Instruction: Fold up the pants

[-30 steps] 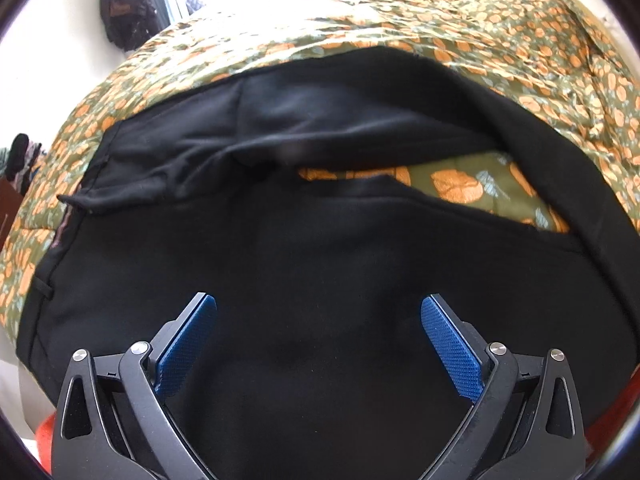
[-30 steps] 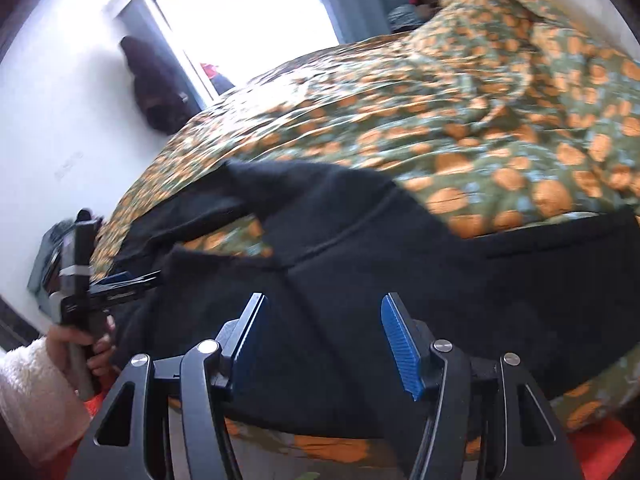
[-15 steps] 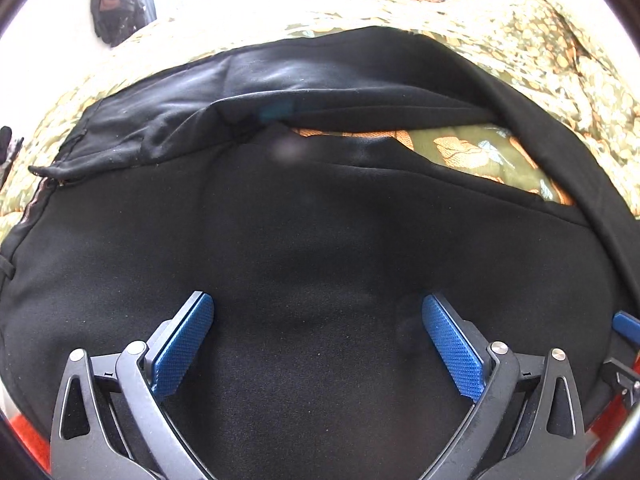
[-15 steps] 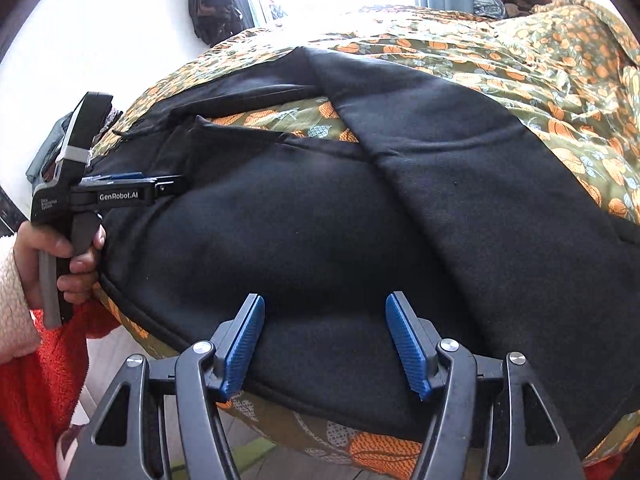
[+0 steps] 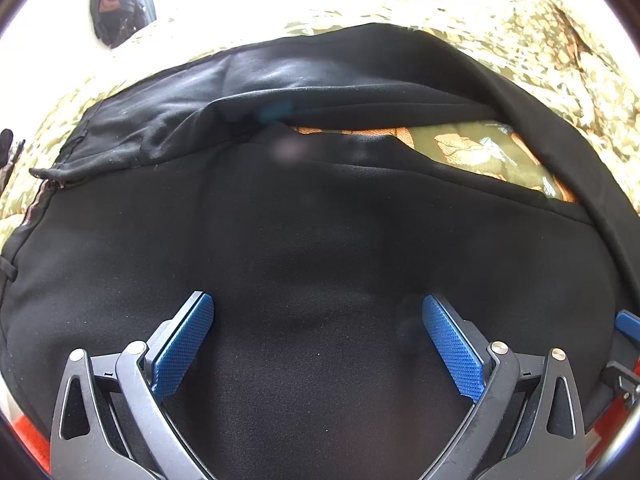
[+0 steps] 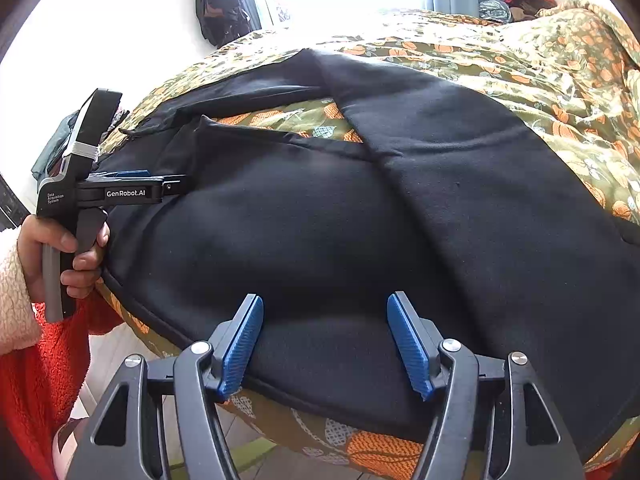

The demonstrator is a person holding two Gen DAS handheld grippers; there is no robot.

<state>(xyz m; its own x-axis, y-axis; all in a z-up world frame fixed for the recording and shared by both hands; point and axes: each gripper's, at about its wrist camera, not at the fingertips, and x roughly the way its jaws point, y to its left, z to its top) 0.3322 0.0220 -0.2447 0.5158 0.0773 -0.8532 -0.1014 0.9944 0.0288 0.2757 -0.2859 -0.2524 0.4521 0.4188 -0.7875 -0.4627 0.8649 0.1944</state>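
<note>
Black pants lie spread on a bed with a green and orange floral bedspread. A strip of the spread shows between the two legs. My left gripper hovers over the seat of the pants with its jaws wide open and nothing pinched. From the right wrist view it sits at the left, held by a person's hand. My right gripper is over the pants' near edge. Its jaws are opening, and the cloth lies under them without being pressed.
The bed's near edge drops to a pale floor. A red fleece garment is at the lower left. Dark clothes hang on the white wall, and a heap of clothes sits beyond the bed.
My right gripper has sunk toward the near edge of the pants and rolled, and its jaws stand a little wider. The left gripper has hardly moved.
</note>
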